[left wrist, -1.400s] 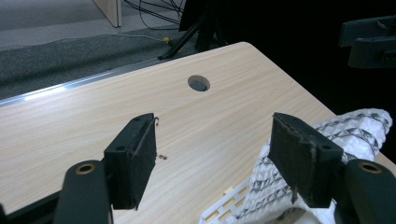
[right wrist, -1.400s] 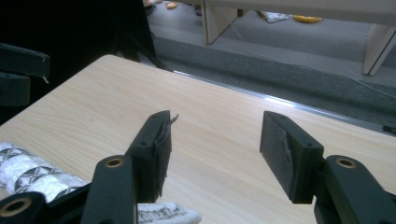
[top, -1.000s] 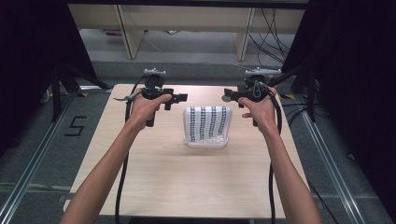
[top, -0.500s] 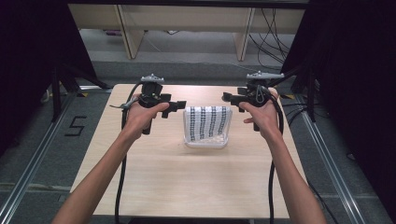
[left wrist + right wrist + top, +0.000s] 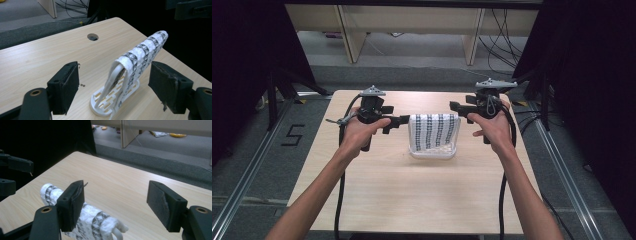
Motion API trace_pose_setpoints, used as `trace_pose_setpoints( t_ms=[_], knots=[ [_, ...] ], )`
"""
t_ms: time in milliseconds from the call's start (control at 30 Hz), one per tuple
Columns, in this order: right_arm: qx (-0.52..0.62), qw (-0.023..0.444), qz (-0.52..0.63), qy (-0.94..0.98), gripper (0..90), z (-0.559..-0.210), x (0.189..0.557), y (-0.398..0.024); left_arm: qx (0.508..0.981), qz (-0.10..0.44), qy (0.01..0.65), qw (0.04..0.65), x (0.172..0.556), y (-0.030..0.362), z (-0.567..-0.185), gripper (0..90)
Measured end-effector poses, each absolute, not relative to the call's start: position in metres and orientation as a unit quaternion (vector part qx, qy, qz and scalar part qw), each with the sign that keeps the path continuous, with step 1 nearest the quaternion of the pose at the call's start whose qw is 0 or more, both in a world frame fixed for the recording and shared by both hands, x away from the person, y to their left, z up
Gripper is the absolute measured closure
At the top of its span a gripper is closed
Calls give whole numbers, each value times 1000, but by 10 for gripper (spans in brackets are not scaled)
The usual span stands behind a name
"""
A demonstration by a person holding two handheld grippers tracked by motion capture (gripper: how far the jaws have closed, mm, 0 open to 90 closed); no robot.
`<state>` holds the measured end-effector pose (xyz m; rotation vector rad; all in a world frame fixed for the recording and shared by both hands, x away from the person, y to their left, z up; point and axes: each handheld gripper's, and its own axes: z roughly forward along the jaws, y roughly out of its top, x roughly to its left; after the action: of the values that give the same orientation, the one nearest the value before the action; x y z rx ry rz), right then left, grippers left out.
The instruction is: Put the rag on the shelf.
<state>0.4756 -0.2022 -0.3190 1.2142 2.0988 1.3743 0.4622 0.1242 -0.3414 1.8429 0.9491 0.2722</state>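
A white slotted rack (image 5: pixel 432 151) stands mid-table with a black-and-white patterned cloth (image 5: pixel 433 131) draped over it. My left gripper (image 5: pixel 403 121) hovers just left of the cloth, its jaws pointing right at it. From the right, my right gripper (image 5: pixel 455 107) points at the cloth's top corner. In the left gripper view, the left gripper (image 5: pixel 116 75) is open, and the cloth (image 5: pixel 140 53) and rack (image 5: pixel 105 103) lie ahead between the jaws. The right gripper (image 5: pixel 117 195) is open too, with the cloth (image 5: pixel 93 218) low beside its left jaw. Neither gripper holds anything.
The wooden table (image 5: pixel 422 195) has wide bare room in front of the rack. A round cable hole (image 5: pixel 92 37) sits near its far edge. Beyond are table legs (image 5: pixel 349 30), floor cables (image 5: pixel 499 25) and dark curtains at both sides.
Both grippers have drifted slightly toward the near side, the left one more, level with the cloth's edge. The jaws stay open. Rack and cloth have not moved.
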Motion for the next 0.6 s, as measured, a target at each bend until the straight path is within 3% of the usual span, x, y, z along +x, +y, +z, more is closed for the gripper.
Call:
trace_pose_setpoints(
  t_ms=[600],
  knots=[
    [412, 179, 498, 742, 294, -322, 448, -202, 766, 102, 366, 518, 426, 127, -350, 223]
  ],
)
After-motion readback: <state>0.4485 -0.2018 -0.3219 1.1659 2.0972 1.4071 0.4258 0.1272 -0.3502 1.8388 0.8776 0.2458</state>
